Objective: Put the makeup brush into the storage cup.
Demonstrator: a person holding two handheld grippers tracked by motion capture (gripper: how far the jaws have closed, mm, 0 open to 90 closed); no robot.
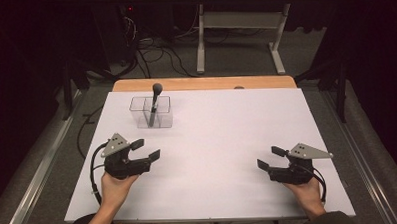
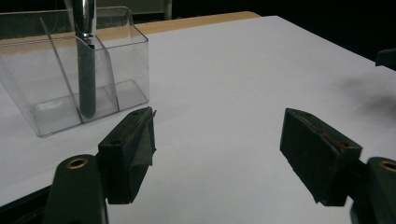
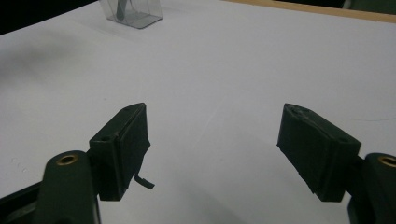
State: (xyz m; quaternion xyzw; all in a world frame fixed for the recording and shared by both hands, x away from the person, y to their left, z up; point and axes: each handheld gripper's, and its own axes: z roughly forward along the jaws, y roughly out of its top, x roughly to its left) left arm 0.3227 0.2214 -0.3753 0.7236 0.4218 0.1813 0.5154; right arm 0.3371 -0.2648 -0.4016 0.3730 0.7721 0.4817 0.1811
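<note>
Both grippers rest low on the white table (image 1: 227, 141), near the person's edge, jaws spread wide w/ nothing between them. Left gripper (image 1: 146, 149) sits just short of a clear plastic holder (image 1: 151, 112); right gripper (image 1: 269, 158) is well apart from it, over on the other side.

The holder stands toward the far left of the table, split into compartments. A dark brush w/ a shiny metal collar (image 2: 87, 60) stands nearly upright in one of the middle slots, rounded head poking out above the rim. In the left gripper view the holder is close ahead and to the left of the jaws; in the right gripper view it's far off at the top (image 3: 132, 11).

Looks like a resting or start pose, no grasp begun. Judging by position, the left gripper is the one to go for the brush. Next move prob. calls for lifting, lining the jaws up either side of the handle above the rim, then closing w/o knocking the light holder.
</note>
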